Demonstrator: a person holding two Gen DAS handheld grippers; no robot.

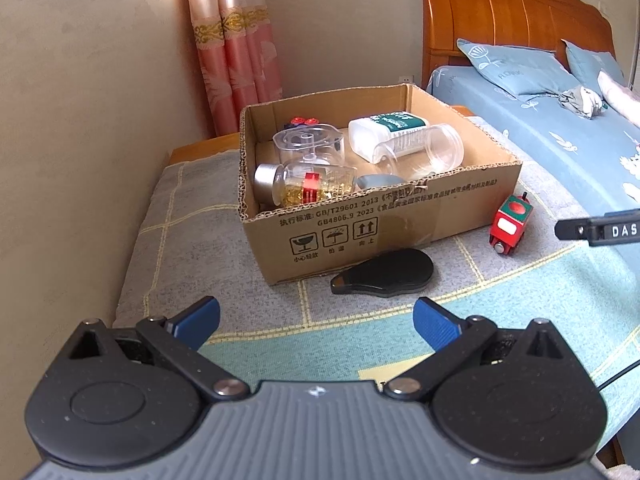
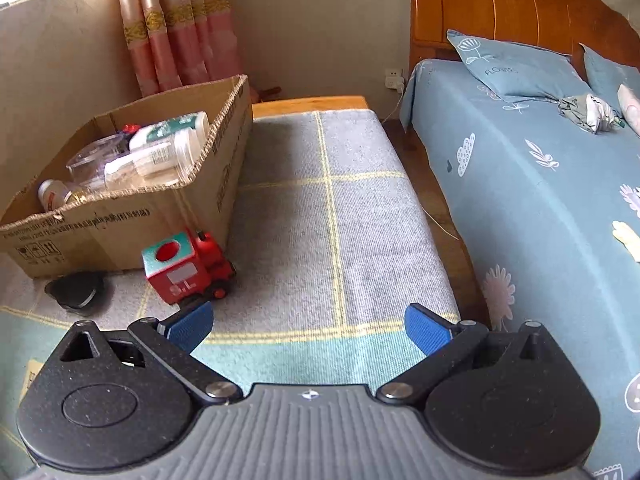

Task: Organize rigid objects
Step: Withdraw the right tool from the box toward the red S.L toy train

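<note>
Jaws wide, corrugated box (image 1: 360, 224), perhaps-wooden train (image 2: 188, 272)

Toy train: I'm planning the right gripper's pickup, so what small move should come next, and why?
Probably shift the open right gripper left and forward to straddle the toy train; it sits outside the cardboard box, just beyond the left finger.

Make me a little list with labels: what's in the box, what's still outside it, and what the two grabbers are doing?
In box: cardboard box holds clear jars, a white bottle, a silver-capped jar
Outside box: red toy train, flat black case, both on the mat
Left gripper: open, empty
Right gripper: open, empty, near the train
</note>
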